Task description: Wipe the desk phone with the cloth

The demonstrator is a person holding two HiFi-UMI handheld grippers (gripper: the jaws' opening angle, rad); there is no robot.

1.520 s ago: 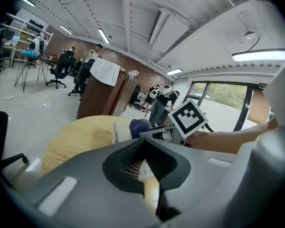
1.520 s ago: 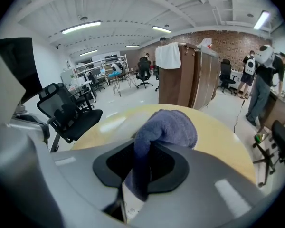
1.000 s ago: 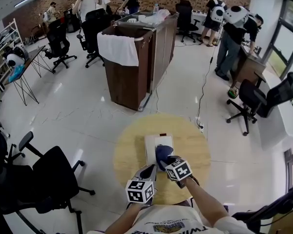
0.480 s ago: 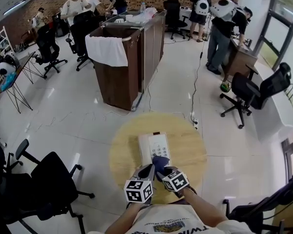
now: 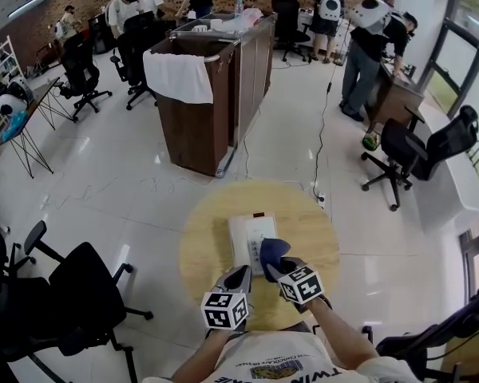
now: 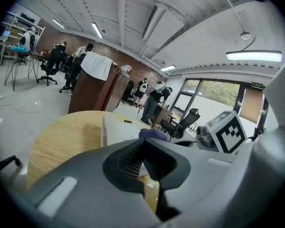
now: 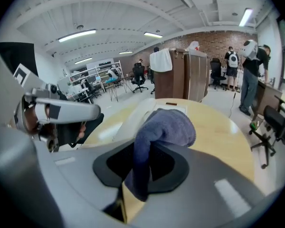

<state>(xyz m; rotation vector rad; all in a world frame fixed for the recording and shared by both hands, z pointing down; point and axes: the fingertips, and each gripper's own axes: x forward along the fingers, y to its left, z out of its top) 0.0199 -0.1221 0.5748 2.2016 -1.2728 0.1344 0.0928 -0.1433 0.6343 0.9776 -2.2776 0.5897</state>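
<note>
Right gripper, jaws clamped on the blue cloth, at the desk phone's near end; phone's length runs straight ahead.

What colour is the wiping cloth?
Dusky blue; the cloth shows best in the right gripper view.

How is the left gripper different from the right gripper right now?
The right gripper pinches the blue cloth in its jaws; the left gripper has its jaws together on nothing. The right gripper holds the cloth over the white desk phone; the left gripper sits by the phone's near corner. Both carry a marker cube and point forward over the round table.
</note>
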